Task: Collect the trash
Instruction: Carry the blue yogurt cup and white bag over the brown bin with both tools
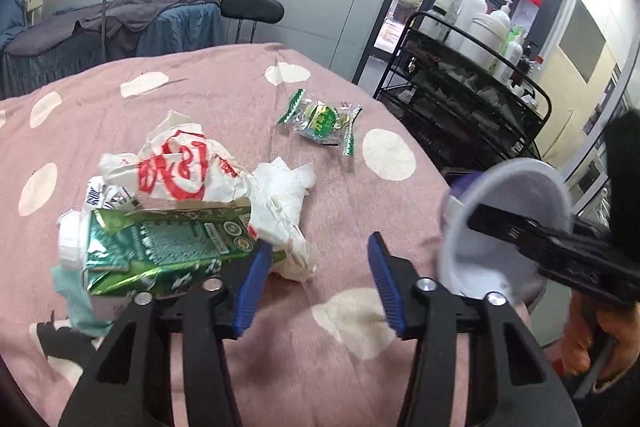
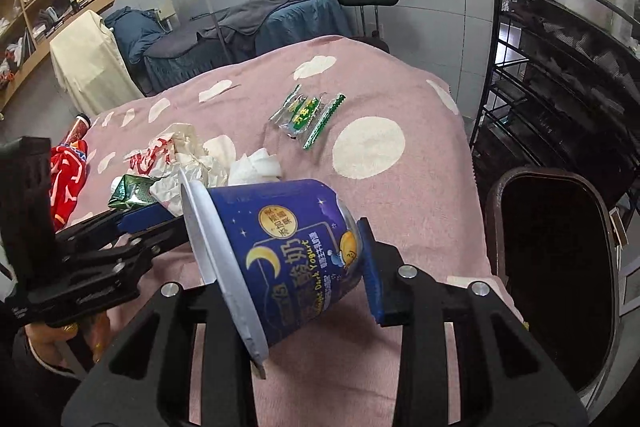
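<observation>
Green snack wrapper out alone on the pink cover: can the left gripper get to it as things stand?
Probably yes. The left gripper stands open with nothing between its pads, and bare pink cover runs from it up to the green snack wrapper. The crumpled tissue lies just left of that path, and the right gripper holds the yogurt cup off to the side.

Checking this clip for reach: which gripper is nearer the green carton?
Left. The left gripper has one blue finger right beside the green carton, with nothing between its jaws. The right gripper is off to the side, clamped on the yogurt cup.
</observation>
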`<state>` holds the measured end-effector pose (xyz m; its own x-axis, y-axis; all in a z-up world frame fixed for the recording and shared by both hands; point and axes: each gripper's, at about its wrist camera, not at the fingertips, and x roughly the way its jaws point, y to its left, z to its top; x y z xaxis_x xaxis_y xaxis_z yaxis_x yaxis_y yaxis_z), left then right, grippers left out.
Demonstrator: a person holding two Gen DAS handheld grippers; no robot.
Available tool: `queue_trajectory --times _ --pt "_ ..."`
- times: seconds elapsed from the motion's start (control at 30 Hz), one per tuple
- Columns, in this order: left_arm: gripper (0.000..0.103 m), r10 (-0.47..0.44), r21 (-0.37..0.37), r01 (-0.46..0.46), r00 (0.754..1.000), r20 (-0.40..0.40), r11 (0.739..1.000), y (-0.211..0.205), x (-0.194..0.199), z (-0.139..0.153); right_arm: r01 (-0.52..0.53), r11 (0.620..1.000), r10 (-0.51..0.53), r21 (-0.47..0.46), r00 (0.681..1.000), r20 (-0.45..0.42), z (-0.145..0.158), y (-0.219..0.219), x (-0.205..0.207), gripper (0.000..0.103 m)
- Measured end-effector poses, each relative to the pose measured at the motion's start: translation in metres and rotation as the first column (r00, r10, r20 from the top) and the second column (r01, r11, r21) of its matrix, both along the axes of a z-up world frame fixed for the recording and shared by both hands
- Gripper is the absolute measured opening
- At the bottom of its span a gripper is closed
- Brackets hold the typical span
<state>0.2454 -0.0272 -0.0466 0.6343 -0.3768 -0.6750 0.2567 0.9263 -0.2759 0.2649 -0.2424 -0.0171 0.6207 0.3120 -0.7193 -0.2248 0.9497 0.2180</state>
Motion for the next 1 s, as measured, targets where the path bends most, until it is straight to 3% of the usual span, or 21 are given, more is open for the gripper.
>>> queue_trajectory --times 0.23,0.37,0.73,1.0 --pt "0.02 0.027 0.01 -0.027 0.998 -0.056 1.0 -0.004 0.027 -0.01 0.036 0.998 -0.037 0.053 0.999 0.019 0.006 -0.018 -0.025 0.033" --pt "0.009 0.051 0.022 -0.05 0.998 -0.046 0.999 -0.005 0.029 -0.01 0.068 0.997 -0.069 0.042 0.997 0.022 0.001 -0.027 -0.034 0.033" --pt "0.007 0.009 -0.088 -0.003 0.998 0.067 0.996 -0.001 -0.018 0.023 0.136 0.986 -0.138 0.095 0.99 0.017 -0.015 -0.051 -0.052 0.033" --pt "0.007 -0.065 -0.164 0.089 0.987 0.144 0.982 -0.019 -0.056 0.05 0.188 0.976 -0.192 0.111 0.981 0.026 -0.019 -0.066 -0.068 0.033"
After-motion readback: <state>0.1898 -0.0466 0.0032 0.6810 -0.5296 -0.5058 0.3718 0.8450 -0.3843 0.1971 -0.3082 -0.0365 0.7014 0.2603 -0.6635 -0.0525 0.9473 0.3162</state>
